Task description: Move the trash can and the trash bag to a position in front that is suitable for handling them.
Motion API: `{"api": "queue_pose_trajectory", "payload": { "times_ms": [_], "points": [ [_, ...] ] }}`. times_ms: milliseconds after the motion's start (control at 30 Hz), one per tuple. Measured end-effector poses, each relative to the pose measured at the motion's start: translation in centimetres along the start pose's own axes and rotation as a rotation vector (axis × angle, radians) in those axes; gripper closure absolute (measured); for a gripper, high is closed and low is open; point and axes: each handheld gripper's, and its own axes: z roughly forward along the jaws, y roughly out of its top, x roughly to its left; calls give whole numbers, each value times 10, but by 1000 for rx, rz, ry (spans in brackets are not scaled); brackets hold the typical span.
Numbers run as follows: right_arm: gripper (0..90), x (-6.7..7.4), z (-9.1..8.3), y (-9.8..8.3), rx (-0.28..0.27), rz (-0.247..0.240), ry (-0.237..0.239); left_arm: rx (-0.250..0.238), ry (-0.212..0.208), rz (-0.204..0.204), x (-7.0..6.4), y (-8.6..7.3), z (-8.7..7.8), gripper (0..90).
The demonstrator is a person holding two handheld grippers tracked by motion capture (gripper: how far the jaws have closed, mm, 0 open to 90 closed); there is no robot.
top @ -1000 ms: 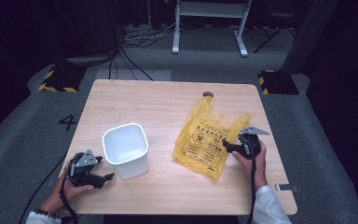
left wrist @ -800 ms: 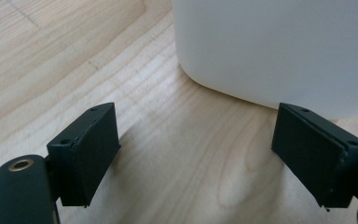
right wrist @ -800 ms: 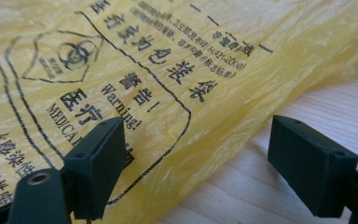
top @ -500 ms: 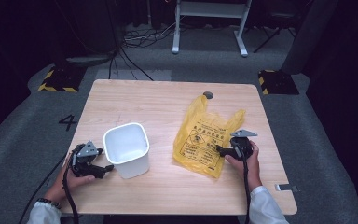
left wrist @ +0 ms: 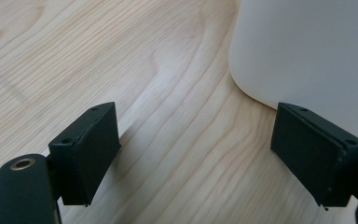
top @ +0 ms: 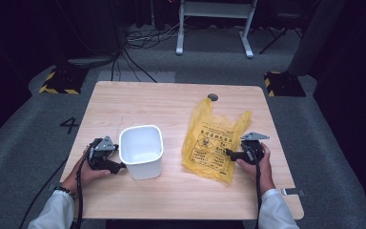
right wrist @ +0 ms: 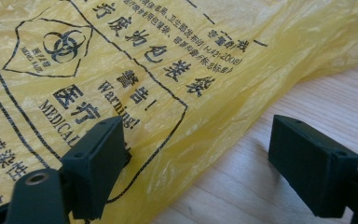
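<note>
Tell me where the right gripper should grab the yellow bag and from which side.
Take the yellow bag by its near right edge, coming in low from the right along the table. The bag lies flat, and only that wrinkled edge lifts enough to pinch. The right gripper is open there already, one of its fingers over the plastic, the other over bare wood.

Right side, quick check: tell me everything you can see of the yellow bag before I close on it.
The yellow bag is thin, crinkled plastic lying flat on the wooden table, right of the white bin and apart from it. Its two handle loops point toward the far edge. Black print shows a biohazard symbol, Chinese characters and the words "Warning!" and "MEDICAL". It looks empty and unopened. The right gripper is open at its near right edge, one jaw over the plastic, the other over bare wood; whether a jaw touches the bag I cannot tell.
</note>
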Motion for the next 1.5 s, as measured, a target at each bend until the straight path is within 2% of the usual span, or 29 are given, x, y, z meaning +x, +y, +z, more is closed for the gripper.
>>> {"api": "queue_pose_trajectory", "payload": {
  "times_ms": [333, 500, 567, 633, 800, 1033, 1067, 1133, 1233, 1333, 1367, 1500],
  "points": [
    [184, -10, -6, -4, 2, 21, -6, -2, -67, 62, -24, 35, 35, 150],
    [180, -16, -15, -4, -34, 43, 12, -1, -90, 87, -37, 49, 50, 150],
    [177, -15, -19, -3, -43, 38, 18, -1, -101, 97, -42, 52, 53, 149],
    [166, -12, -18, -1, -37, 26, 18, -1, -102, 101, -45, 52, 53, 149],
    [159, -7, -5, 0, 28, 38, -2, -1, -100, 97, -47, 44, 45, 149],
    [173, -5, -2, 0, 23, 41, -42, 0, -95, 94, -56, 25, 26, 149],
    [224, -5, -3, 0, 24, 36, -36, 1, -93, 89, -57, 22, 23, 149],
    [419, -4, -6, 0, 15, 21, -18, 0, -87, 86, -61, 16, 17, 149],
    [590, 0, -8, 0, 3, -10, 13, 0, -76, 75, -67, 7, 8, 149],
    [749, 2, -9, -1, -5, -37, 56, -1, -44, 51, -69, -1, 0, 149],
    [788, 2, -9, -1, -9, -44, 67, -1, -35, 33, -69, -4, -3, 149],
    [874, 0, -8, -1, -15, -45, 99, -2, -3, 10, -70, -15, -14, 150]
  ]
}}
